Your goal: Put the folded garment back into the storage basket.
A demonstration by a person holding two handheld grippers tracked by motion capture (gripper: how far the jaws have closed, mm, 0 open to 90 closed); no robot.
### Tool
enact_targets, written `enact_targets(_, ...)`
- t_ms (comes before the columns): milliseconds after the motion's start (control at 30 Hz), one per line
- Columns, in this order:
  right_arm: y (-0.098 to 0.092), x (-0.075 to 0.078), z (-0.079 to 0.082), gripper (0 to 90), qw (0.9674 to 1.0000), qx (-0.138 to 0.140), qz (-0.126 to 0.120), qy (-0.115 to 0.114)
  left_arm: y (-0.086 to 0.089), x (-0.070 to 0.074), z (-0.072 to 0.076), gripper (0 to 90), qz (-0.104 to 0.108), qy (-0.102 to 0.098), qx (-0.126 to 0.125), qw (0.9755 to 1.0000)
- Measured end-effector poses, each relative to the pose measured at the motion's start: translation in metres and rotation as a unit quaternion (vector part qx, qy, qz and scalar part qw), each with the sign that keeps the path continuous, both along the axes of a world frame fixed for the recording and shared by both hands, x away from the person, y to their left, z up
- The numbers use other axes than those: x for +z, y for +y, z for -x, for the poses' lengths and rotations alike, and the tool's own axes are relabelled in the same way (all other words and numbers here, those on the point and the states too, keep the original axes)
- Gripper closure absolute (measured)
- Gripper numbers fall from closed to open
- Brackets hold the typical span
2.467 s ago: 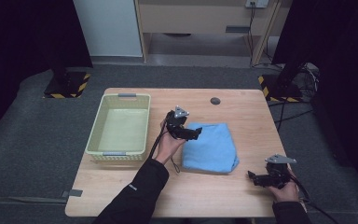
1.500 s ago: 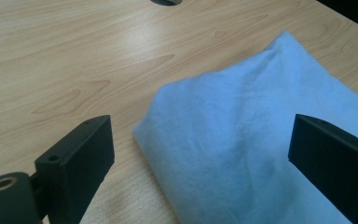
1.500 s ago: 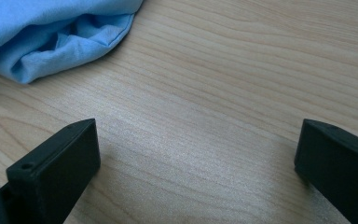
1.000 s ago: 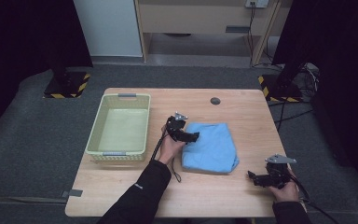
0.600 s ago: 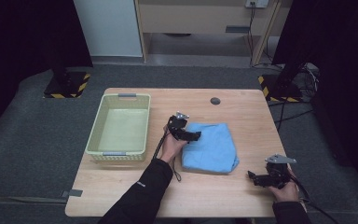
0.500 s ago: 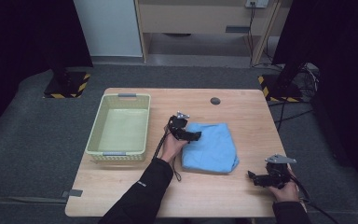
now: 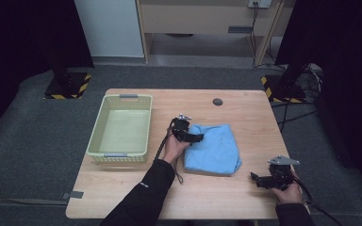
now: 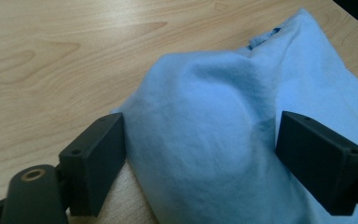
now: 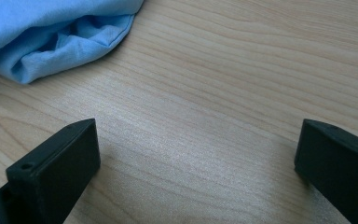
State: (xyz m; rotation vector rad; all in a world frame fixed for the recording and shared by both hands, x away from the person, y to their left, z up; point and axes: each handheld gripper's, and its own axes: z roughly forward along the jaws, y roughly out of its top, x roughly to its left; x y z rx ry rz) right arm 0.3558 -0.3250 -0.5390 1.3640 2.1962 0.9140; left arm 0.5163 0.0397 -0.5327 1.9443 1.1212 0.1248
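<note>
Over the last two and a half seconds the left tongs (image 7: 188, 135) have drawn back a little toward the person along the left edge of the blue cloth (image 7: 215, 149), from a spot nearer the cloth's far-left corner to one slightly lower on that edge, with most of the shift coming early and almost none in the final second. In the left gripper view the jaws now stand apart on either side of a raised hump of the cloth (image 8: 223, 130), which bulges up between them.
</note>
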Motion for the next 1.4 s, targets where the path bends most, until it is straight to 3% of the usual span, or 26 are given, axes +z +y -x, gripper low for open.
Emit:
enact_targets(167, 0.000, 0.000, 0.000, 0.2, 1.0000, 0.000, 0.000, 0.000, 0.001, -0.001, 0.000, 21.7, 0.009, 0.005, -0.009, 0.9999)
enact_targets(333, 0.000, 0.000, 0.000, 0.2, 1.0000, 0.000, 0.000, 0.000, 0.002, -0.002, 0.002, 36.1, 0.032, 0.019, -0.016, 0.9992)
enact_targets(500, 0.000, 0.000, 0.000, 0.2, 1.0000, 0.000, 0.000, 0.000, 0.000, -0.003, 0.004, 47.1, 0.039, 0.030, -0.012, 0.9987)
enact_targets(933, 0.000, 0.000, 0.000, 0.2, 1.0000, 0.000, 0.000, 0.000, -0.005, 0.005, 0.011, 61.3, 0.022, 0.012, 0.003, 0.9997)
enact_targets(1100, 0.000, 0.000, 0.000, 0.2, 1.0000, 0.000, 0.000, 0.000, -0.004, 0.008, 0.011, 66.1, 0.031, 0.021, 0.010, 0.9993)
enact_targets(1400, 0.000, 0.000, 0.000, 0.2, 1.0000, 0.000, 0.000, 0.000, -0.002, 0.026, 0.014, 68.3, 0.048, 0.014, 0.004, 0.9987)
